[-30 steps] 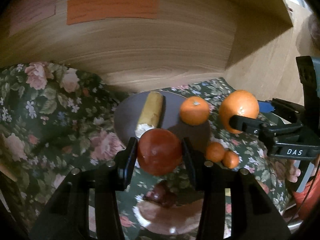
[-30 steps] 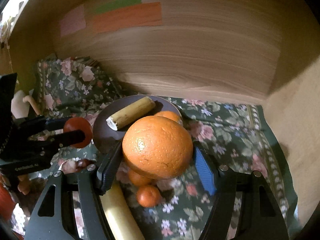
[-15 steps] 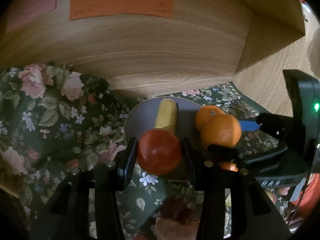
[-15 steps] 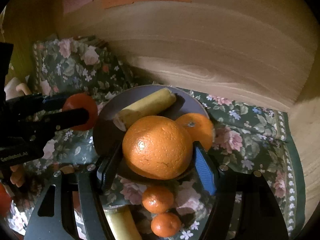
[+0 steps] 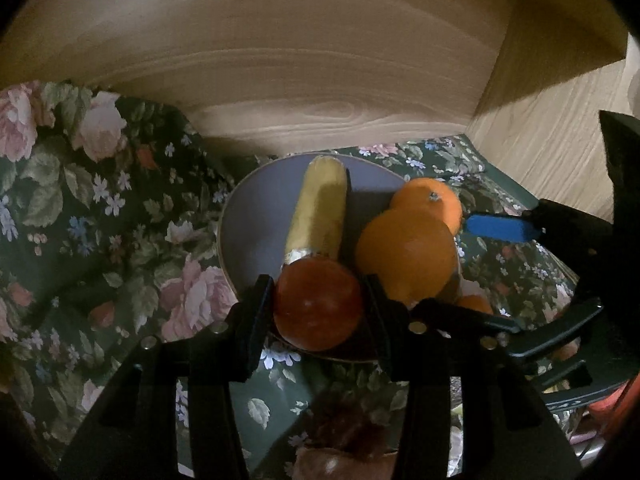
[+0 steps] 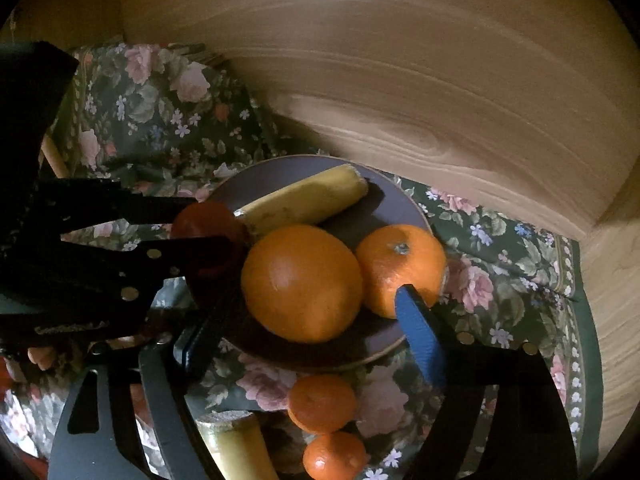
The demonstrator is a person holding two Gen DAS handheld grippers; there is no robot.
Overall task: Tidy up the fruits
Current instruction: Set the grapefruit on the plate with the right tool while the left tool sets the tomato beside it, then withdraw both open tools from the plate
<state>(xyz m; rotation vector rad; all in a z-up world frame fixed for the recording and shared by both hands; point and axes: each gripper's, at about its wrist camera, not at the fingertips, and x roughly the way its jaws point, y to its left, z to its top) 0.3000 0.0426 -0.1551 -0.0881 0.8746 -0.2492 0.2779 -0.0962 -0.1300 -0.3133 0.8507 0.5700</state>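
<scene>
Currently left gripper (image 5: 318, 304) is clamping the red fruit (image 5: 318, 304); right gripper (image 6: 304, 314) is standing open around the large orange (image 6: 302, 282). Crowding on the plate (image 6: 394, 196) is risking the fruit rolling off the rim.

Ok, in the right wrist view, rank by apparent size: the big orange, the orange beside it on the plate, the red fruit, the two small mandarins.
1. Big orange, though nearest the camera.
2. Orange beside it.
3. Red fruit, partly hidden by the left gripper, so its rank is uncertain.
4. Two small mandarins, too alike to separate.
</scene>
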